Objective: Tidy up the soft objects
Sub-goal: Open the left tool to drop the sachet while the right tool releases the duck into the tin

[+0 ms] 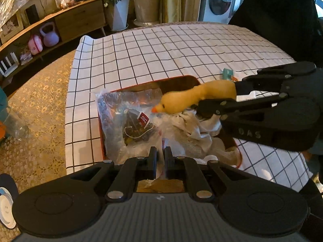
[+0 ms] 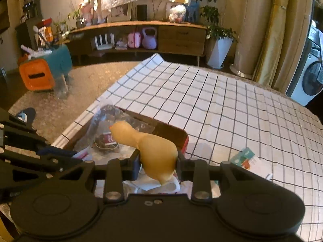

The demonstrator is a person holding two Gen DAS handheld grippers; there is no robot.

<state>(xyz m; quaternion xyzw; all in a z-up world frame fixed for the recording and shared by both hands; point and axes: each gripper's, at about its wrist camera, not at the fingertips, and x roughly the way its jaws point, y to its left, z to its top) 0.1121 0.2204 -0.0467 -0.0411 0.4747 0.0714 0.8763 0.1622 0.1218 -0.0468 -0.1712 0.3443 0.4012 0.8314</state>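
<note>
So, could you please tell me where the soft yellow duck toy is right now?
The soft yellow duck toy is clamped in the right gripper, held above the red-rimmed box of soft items, over the white cloth and beside the clear plastic bag.

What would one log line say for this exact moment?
right gripper: shut on yellow duck toy | duck: above red box | left gripper: shut on plastic bag | surface: checked cloth

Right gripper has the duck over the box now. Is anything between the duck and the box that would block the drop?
Nothing rigid. The yellow duck, held by the right gripper, hangs above the box. Below lie a clear plastic bag and white cloth, so it would land on those.
</note>
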